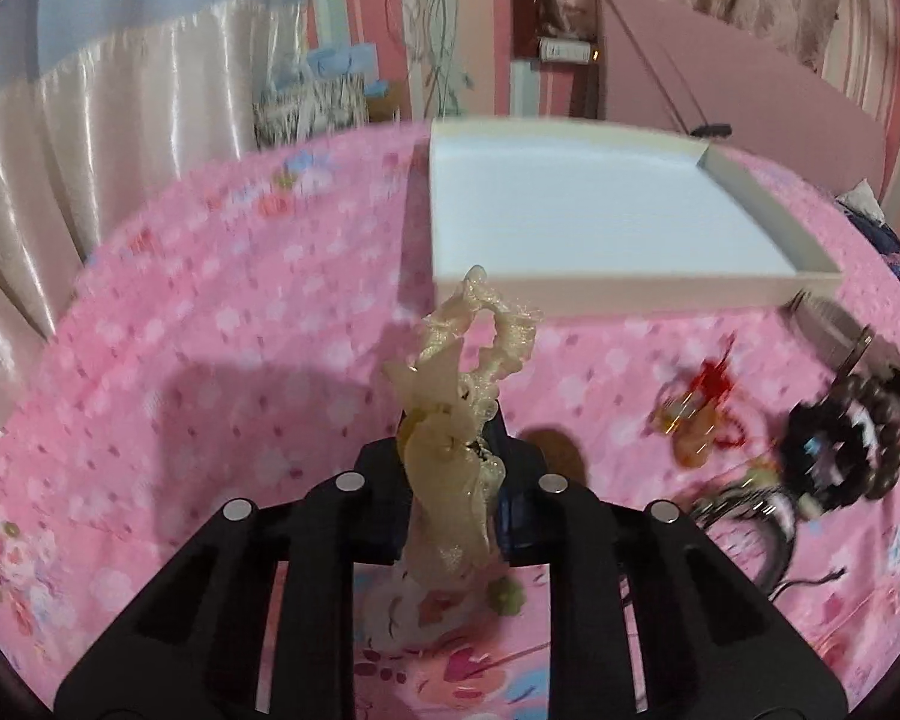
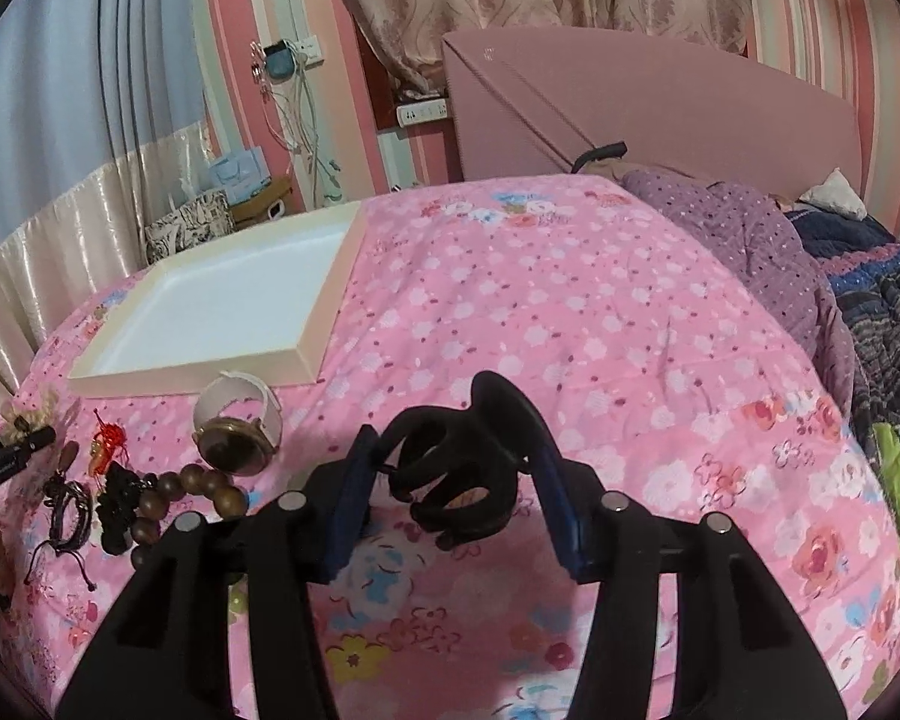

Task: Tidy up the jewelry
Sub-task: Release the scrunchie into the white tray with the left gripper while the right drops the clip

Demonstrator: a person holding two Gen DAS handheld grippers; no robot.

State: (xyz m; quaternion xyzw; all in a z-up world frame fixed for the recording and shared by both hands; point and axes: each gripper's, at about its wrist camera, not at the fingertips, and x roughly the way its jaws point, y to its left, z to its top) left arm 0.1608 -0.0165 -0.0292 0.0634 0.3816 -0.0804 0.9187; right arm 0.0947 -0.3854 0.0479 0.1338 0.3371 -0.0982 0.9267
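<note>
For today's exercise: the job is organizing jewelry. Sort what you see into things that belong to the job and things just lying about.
Belongs to the job:
cream scrunchie in left gripper
black hair claw in right gripper
white tray
watch
bead bracelet
red charm

Lying about:
purple blanket
tissue box

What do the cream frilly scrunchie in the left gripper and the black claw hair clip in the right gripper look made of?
Cream frilly scrunchie: sheer, slightly shiny fabric, probably organza; light passes through its ruffles. Black claw hair clip: rigid moulded plastic by the look, matte, with smooth curved teeth.
</note>
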